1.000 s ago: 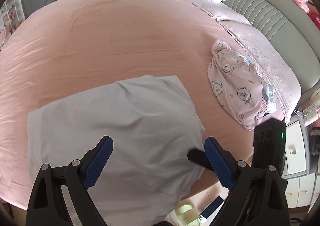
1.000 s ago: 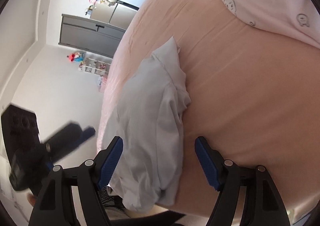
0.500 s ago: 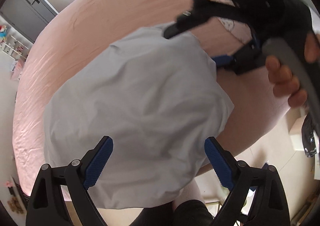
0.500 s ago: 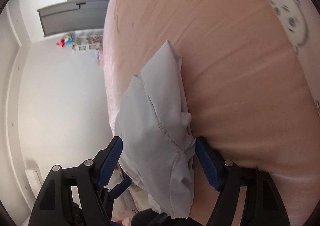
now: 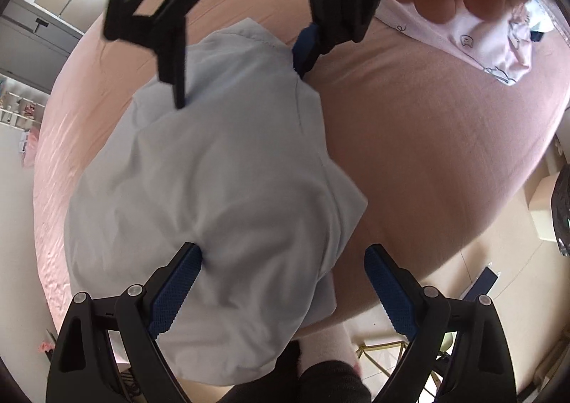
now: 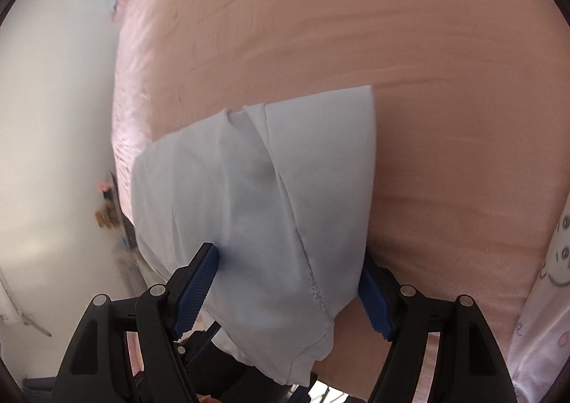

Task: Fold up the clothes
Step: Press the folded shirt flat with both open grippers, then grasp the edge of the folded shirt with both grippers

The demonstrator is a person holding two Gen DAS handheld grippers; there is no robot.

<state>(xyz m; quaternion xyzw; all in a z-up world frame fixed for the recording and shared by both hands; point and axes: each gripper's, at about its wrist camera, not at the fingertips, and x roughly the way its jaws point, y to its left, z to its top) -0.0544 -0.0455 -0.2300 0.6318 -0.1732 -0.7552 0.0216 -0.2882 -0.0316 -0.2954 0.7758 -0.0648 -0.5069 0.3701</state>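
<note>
Progress: pale blue garment (image 5: 213, 189) folded, overhanging bed (image 5: 445, 153) near edge | left gripper (image 5: 281, 289) released, straddling it | right gripper (image 6: 288, 289) spread around far end, not clenched | left: I tidy, stack.

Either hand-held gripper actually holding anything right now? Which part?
Nothing clamped. Both straddle the pale blue garment with jaws wide: left hand-held gripper at its near edge, right hand-held gripper over its seamed end.

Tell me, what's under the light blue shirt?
The light blue shirt lies on a pink bedsheet, which shows all around it. Whether anything else hides beneath the shirt cannot be seen, because the cloth covers that spot.
</note>
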